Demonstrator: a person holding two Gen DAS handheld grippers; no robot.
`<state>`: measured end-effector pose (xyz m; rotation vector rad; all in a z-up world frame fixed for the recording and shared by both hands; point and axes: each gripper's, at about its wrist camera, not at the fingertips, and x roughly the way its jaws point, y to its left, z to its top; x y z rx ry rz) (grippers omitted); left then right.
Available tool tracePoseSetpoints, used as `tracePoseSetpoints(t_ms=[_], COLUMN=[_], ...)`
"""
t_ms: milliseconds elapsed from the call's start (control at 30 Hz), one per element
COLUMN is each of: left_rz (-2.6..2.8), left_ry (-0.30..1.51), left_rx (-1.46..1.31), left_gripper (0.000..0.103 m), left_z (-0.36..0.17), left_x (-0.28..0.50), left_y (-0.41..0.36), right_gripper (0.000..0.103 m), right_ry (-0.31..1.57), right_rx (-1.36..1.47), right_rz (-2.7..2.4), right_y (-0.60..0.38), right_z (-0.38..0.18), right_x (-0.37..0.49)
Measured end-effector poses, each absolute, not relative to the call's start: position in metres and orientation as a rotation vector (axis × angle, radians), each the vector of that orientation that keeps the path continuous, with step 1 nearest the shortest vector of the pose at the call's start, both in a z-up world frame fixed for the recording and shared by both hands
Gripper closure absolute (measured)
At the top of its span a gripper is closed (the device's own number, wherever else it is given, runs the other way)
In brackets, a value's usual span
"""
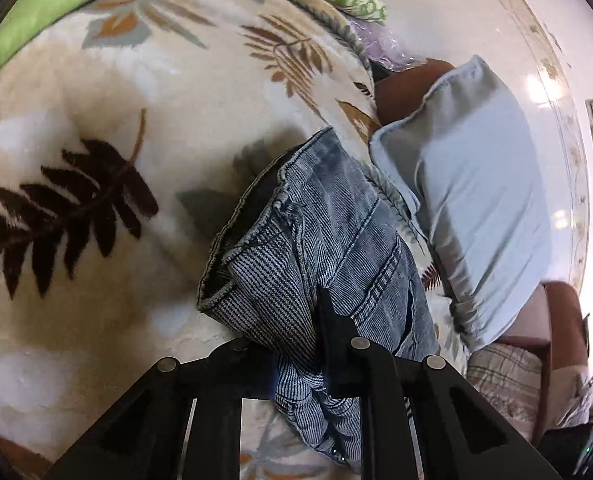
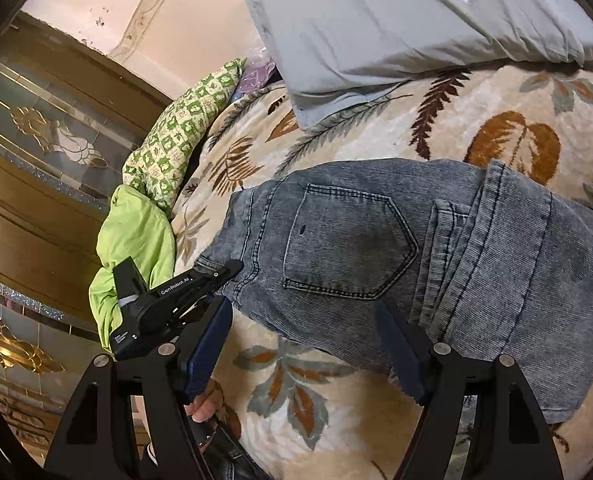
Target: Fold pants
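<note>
The left gripper (image 1: 296,340) has its near finger buried under the jeans (image 1: 328,240), so only one finger tip shows above the cloth. In the right wrist view the jeans (image 2: 416,248) run off the right edge, their legs out of sight. The grey pillow (image 2: 396,20) is cut off by the top edge, and the hand (image 2: 206,402) sits mostly behind a blue finger.

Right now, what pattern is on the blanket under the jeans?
Cream blanket with brown, rust and grey-green leaf prints, clearest in the right wrist view.
</note>
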<state>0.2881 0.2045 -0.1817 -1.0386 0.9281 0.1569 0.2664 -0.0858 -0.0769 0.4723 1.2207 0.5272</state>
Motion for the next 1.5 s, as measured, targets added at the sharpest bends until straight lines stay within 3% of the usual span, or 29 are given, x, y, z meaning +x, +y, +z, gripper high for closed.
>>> tracePoseSetpoints(t_ms=[100,233,433,567,600,733,833,1233,1500], left_rz=[0.173,0.162,0.180,0.192,0.194,0.162,0.169,0.156,0.172], left_ry=[0.986,0.978,0.965,0.975,0.985,0.973,0.956,0.856,0.920], left_rx=[-1.154,-1.214,-1.081,-1.065,-1.101,-1.197,-1.108,-0.552,-0.708], left_gripper=[0.080,0.078,0.088,0.084,0.078,0.082,0.089,0.091,0.091], left_z=[-0.207,-0.214,-0.197,-0.196,-0.202,-0.210,-0.196,-0.111,-0.135], left_x=[0.288,0.291,0.295,0.296,0.295,0.291,0.294,0.298,0.293], left_y=[0.215,0.219,0.210,0.206,0.209,0.216,0.209,0.139,0.160], right_gripper=[0.027,0.027,0.027,0.027,0.027,0.027,0.027,0.027,0.027], right_ry=[1.221,1.226,1.227,1.228,1.229,1.230,1.228,1.199,1.200], right_rx=[0.477,0.482,0.488,0.498,0.500,0.506,0.509,0.516,0.551], right_rz=[0.520,0.522,0.531,0.534,0.533,0.532,0.534,0.537,0.547], right_y=[-0.087,-0.085,-0.083,-0.084,-0.085,-0.086,-0.087,-0.102,-0.111], right_z=[-0.078,-0.080,-0.082,-0.085,-0.086,-0.087,-0.087,-0.081,-0.083], right_x=[0.269,0.272,0.272,0.273,0.273,0.273,0.273,0.278,0.276])
